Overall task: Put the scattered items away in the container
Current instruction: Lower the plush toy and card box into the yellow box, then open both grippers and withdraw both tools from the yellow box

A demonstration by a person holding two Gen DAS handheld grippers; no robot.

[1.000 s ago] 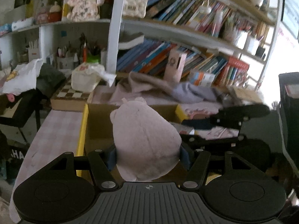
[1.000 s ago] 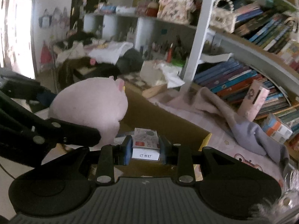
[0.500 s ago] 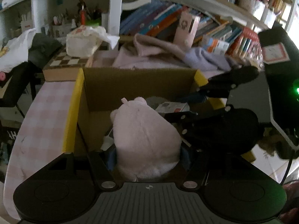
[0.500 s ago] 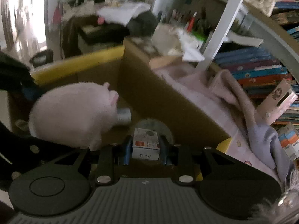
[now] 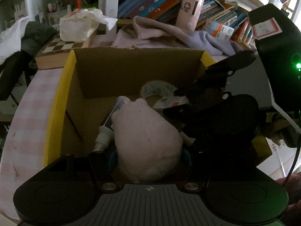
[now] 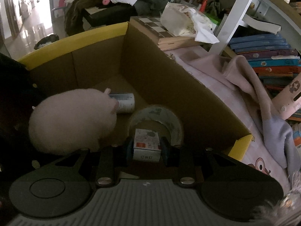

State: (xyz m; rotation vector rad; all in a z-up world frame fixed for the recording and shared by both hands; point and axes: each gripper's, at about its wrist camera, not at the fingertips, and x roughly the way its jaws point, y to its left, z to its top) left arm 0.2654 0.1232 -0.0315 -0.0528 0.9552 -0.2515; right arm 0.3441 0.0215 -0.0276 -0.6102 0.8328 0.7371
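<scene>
Inside cardboard box [image 5: 105, 79]: left claw [image 5: 148, 155] gripping plush [image 5: 146, 137], right claw [image 6: 146, 148] gripping staple box [image 6: 147, 144].

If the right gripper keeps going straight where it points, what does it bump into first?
Probably the tape roll. The right gripper holds a small box, and the roll lies just ahead of it on the cardboard box floor. Depth is hard to judge.

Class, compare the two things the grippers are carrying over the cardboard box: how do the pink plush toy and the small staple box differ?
The pink plush toy is soft, rounded and plain pale pink; the small staple box is rigid, rectangular and printed with labels. The plush toy bulges well beyond the left gripper, while the staple box fits neatly within the right gripper. Both are clamped and held inside the cardboard box.
</scene>
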